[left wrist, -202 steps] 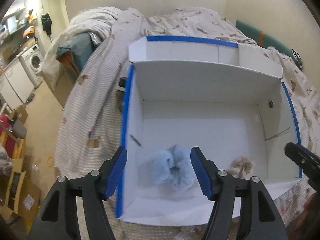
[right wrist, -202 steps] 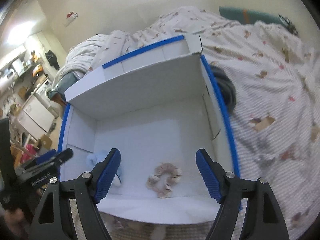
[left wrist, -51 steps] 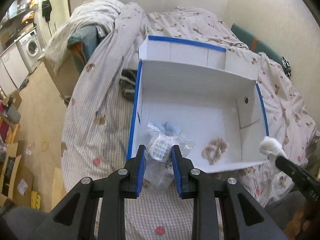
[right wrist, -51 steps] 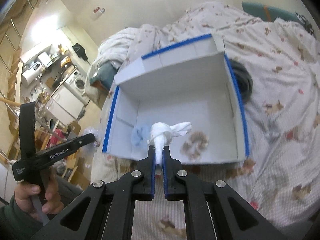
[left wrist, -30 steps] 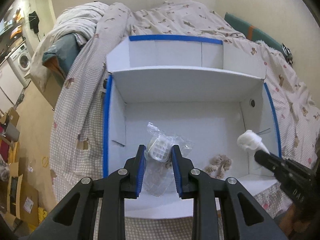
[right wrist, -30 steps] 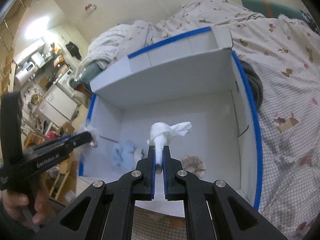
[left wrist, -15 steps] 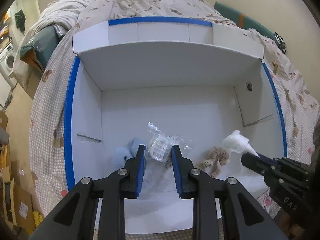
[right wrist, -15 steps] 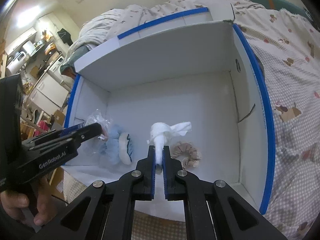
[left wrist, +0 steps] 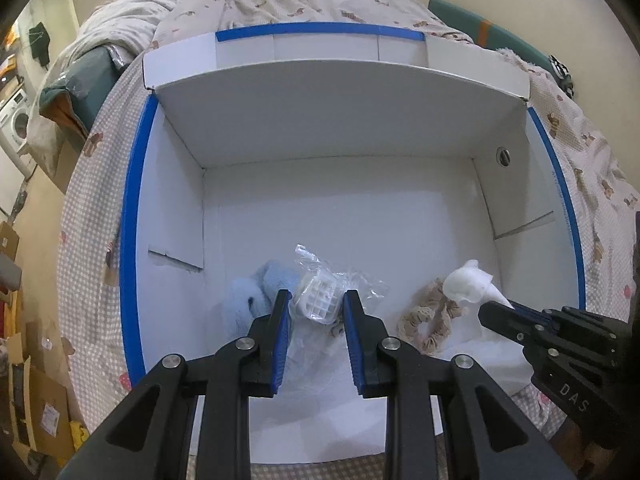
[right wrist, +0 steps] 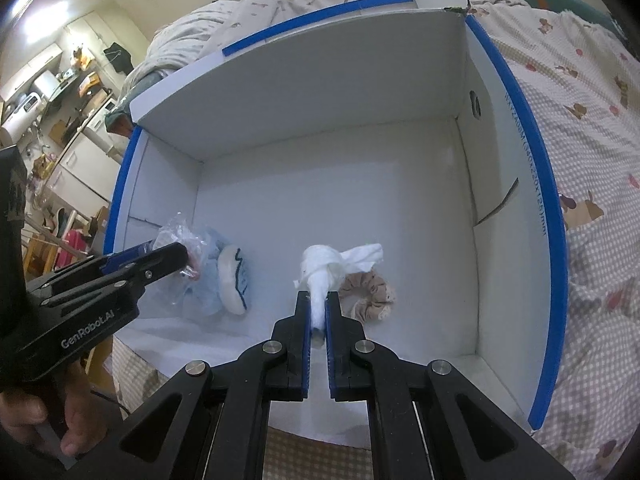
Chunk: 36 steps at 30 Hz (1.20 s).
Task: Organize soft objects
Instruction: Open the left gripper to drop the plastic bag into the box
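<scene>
On the bed, atop a checked coverlet (right wrist: 592, 280): one white carton with blue-taped rims (left wrist: 132, 216), open-topped, receiving the soft goods. Already lying on its floor, near the front wall: a pale blue fluffy piece (left wrist: 250, 300) at left and a beige scrunchie (right wrist: 370, 284) toward the right, apart from each other. Left gripper (left wrist: 316, 312), jaws partly drawn in, pinching a clear plastic packet with a white gridded item inside (left wrist: 320, 300), held low inside the carton just beside the blue piece. Right gripper (right wrist: 318, 312), jaws pressed tight on the tail of a knotted white cloth (right wrist: 332, 264), which hangs over the scrunchie; whether it touches cannot be told. Status, as judged: two items stowed, two more brought into the carton but not released. No further loose soft goods are in view.
</scene>
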Motion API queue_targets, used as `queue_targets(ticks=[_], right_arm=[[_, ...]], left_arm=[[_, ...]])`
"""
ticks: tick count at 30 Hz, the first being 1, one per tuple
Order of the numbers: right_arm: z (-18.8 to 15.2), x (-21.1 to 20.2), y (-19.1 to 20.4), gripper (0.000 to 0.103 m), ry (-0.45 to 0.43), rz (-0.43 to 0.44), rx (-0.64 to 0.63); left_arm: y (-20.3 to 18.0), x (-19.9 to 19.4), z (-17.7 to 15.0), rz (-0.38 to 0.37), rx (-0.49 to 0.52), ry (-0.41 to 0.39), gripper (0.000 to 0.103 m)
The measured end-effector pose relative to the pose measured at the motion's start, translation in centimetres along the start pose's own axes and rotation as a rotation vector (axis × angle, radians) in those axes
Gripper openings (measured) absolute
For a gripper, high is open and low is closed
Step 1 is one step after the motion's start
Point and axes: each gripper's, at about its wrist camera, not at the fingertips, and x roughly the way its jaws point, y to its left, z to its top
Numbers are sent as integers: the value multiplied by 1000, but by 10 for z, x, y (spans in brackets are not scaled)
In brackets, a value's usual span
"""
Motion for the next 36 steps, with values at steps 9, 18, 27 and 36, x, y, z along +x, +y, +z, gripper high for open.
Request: queue_targets(ticks=[9, 18, 27, 36], right_arm=[[0, 2, 2, 8, 0, 0, -11], [-2, 3, 1, 8, 4, -2, -8], [-3, 4, 2, 8, 6, -8, -15], [-3, 0, -1, 8, -13, -12, 1]], left_arm=[[5, 0, -3, 10, -17, -15, 23], [2, -6, -3, 8, -6, -38, 23], [-6, -20, -3, 6, 35, -93, 52], [-8, -31, -4, 11, 43, -131, 61]])
